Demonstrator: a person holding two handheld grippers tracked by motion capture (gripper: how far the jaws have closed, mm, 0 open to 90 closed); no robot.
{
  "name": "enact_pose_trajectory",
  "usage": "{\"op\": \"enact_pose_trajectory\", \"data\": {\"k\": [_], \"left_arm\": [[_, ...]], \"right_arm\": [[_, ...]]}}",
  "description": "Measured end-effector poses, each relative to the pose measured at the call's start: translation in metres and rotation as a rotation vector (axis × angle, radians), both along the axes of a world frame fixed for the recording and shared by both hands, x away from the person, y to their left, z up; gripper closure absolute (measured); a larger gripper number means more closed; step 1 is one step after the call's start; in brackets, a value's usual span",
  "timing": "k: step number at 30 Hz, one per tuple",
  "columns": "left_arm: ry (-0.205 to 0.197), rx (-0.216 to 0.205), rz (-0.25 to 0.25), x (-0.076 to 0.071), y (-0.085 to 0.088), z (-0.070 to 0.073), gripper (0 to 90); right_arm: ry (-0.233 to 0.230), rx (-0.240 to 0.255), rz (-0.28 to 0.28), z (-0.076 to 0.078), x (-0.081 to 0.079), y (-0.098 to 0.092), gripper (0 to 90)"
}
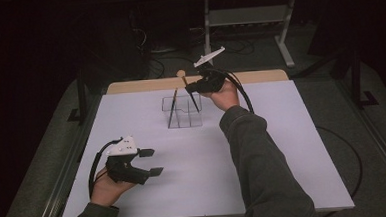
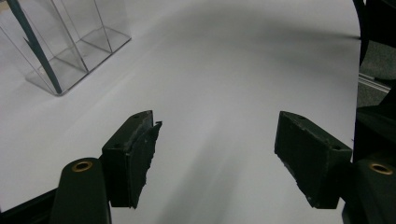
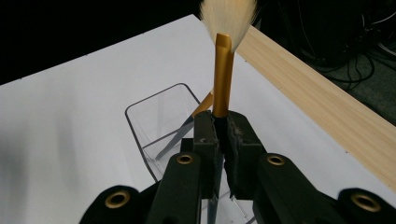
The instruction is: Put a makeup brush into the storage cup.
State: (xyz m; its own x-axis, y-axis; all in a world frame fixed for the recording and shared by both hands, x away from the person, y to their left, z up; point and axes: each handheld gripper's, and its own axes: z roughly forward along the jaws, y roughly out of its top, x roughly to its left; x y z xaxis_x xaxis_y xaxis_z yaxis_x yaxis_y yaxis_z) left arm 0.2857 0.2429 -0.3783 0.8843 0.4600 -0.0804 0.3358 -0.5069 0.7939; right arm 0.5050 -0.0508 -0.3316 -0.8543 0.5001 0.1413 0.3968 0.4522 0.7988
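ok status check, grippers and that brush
Right gripper shut on makeup brush, bristles up, over the clear organizer. Left gripper open, holding nothing, above bare table. Another brush already leaning in organizer.

Gold-handled brush (image 3: 223, 74) with pale bristles, clear organizer (image 3: 159, 126), white table (image 1: 283, 149), black claws, pale wood strip (image 3: 322, 107).

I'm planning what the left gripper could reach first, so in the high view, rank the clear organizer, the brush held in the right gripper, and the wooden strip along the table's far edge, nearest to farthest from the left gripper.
Measured from the left gripper, near the table's front left:
1. Clear organizer, mid-table, up and to the right.
2. Brush, clamped in the right gripper, just beyond the organizer.
3. Wooden strip, along the table's far edge.
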Motion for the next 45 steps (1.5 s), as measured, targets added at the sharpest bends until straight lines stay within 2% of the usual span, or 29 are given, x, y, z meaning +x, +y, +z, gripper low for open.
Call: {"op": "enact_pose_trajectory", "data": {"k": [14, 26, 27, 45], "left_arm": [[0.009, -0.016, 0.004, 0.000, 0.000, -0.001, 28.5], [0.003, -0.008, -0.002, 0.000, 0.000, -0.001, 28.5], [-0.009, -0.005, -0.010, 0.001, 0.000, -0.001, 28.5], [0.001, -0.007, -0.008, 0.001, -0.001, -0.002, 28.6]], "right_arm": [[0.002, 0.001, -0.006, -0.006, -0.002, -0.001, 82.9], [0.005, 0.003, -0.011, -0.012, -0.004, -0.002, 82.9], [0.002, 0.003, -0.011, -0.013, -0.005, -0.002, 82.9], [0.006, 0.000, -0.013, -0.024, -0.008, 0.000, 82.8]]}}
